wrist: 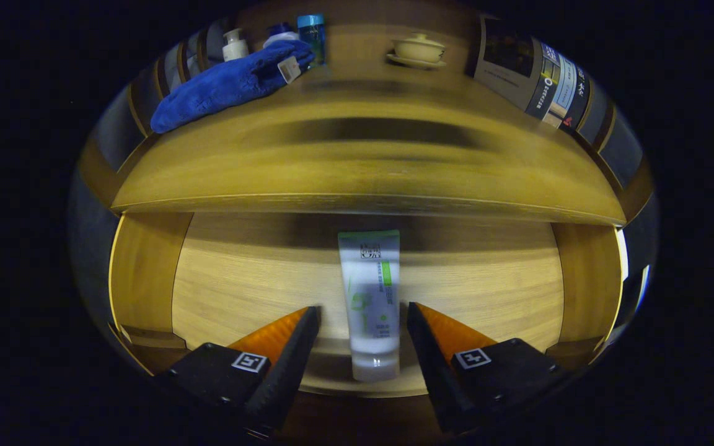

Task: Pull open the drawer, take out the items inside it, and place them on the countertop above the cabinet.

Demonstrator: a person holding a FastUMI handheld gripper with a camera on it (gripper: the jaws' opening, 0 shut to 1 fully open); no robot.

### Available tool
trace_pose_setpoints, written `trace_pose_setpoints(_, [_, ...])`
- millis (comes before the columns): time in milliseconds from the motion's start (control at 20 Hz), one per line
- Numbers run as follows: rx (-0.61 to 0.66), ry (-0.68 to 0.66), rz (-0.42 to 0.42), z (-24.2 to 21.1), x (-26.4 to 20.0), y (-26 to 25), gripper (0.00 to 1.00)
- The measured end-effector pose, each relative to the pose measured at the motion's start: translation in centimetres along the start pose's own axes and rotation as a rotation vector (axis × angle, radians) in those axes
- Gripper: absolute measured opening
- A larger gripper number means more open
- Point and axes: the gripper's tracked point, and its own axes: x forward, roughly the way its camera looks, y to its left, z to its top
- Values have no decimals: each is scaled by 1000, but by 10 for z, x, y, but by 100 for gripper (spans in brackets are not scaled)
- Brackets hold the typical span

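Hovering over the open drawer (pixel 146 272), we hold our gripper (pixel 363 322) w/ fingers spread apart, one on each side of a white-and-green squeeze tube (pixel 369 297) but, as far as we can tell, not pressing it. That tube lies flat on the drawer's wooden floor, cap end toward us, crimped green end pointing back under the countertop (pixel 369 167). It sits between the fingers, roughly centred.

Up top, the countertop already carries a blue towel (pixel 227 83), a few bottles (pixel 310 34) behind it, a lidded cup on a saucer (pixel 419 49) and a printed box (pixel 537 74) at the far right corner.

We judge the tube light, soft-walled and a bit slick, so it'll likely squash and could squirt out of a hard pinch. Best hold, imo: across the mid-body, where it's full and broad, not the cap end nearest us or the thin crimp. Close gently, lift straight, then clear the countertop's front edge. There looks to be bare wood between the towel and the cup for setting it down.
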Motion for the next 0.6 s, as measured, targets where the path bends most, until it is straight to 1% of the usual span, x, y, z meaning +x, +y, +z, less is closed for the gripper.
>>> trace_pose_setpoints(100, [14, 20, -12, -5, 4, -6, 74])
trace_pose_setpoints(250, [45, 18, 3, -4, 3, -3, 59])
trace_pose_setpoints(300, [49, 8, 5, -1, 0, -2, 59])
trace_pose_setpoints(450, [59, -25, -9, 10, -10, -1, 51])
trace_pose_setpoints(500, [63, -35, -9, 0, -10, 0, 48])
trace_pose_setpoints(550, [74, -40, 4, 8, -12, 1, 46])
trace_pose_setpoints(600, [90, -46, 28, 8, -18, 6, 46])
